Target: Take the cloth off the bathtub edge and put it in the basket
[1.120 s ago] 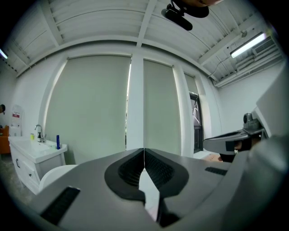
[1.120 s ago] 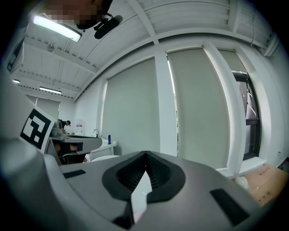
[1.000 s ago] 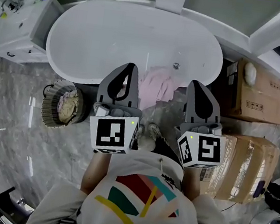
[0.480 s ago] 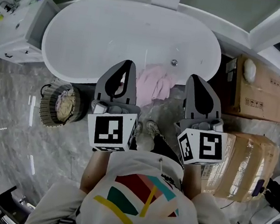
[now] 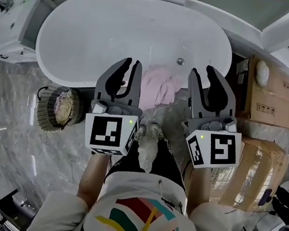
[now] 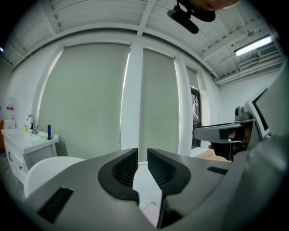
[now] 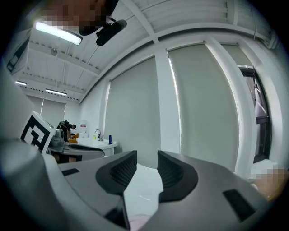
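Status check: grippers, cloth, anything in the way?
Left gripper barely open, empty; right gripper jaws just been opening, empty. Pink cloth draped on bathtub edge, not yet gripped. Basket on floor at left; nothing between.

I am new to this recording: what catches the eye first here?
The big white bathtub fills the top of the head view, with a pink cloth draped over its near edge. The left claw and the right claw flank the cloth; both have just been opening, empty. A basket stands on the floor at left.

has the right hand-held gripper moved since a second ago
Yes. The right hand-held gripper has advanced toward the bathtub, its tips now beside the drain; its jaws have just been opening, nothing between them.
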{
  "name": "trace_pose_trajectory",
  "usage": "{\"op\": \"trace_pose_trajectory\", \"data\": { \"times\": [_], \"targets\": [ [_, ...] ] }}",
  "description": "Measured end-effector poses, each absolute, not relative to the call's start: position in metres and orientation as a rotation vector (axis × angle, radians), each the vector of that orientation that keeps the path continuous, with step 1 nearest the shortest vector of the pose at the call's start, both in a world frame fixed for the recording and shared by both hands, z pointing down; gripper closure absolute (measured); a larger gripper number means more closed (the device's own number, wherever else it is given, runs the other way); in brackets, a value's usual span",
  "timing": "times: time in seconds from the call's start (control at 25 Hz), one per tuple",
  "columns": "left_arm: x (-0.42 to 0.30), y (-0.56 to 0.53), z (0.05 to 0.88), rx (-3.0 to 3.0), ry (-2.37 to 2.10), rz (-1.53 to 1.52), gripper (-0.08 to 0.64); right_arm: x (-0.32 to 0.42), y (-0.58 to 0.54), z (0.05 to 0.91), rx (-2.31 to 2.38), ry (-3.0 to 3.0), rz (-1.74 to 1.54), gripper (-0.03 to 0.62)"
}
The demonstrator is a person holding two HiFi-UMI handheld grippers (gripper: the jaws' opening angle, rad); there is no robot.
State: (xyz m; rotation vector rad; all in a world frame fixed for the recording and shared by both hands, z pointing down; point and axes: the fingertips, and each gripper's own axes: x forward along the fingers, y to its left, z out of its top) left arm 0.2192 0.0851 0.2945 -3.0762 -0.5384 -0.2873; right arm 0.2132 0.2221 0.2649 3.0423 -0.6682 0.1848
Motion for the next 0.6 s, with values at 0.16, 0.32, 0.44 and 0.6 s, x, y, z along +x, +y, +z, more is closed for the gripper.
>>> {"op": "trace_pose_trajectory", "data": {
  "times": [0.16,0.32,0.44,0.6],
  "targets": [
    [0.234,0.091,0.337,-3.059,-0.590,-0.361,0.418,0.231,0.220,0.303,3.054,-0.715,0.237,0.384],
    [0.248,0.091,0.386,-3.075,-0.606,-0.448,0.318,0.245,0.219,0.348,3.041,-0.724,0.314,0.312],
    [0.253,0.085,0.427,-3.092,-0.581,-0.523,0.307,0.253,0.216,0.385,3.026,-0.727,0.382,0.299],
    [0.255,0.082,0.492,-3.110,-0.606,-0.607,0.307,0.262,0.207,0.443,3.022,-0.760,0.476,0.299]
  ]
}}
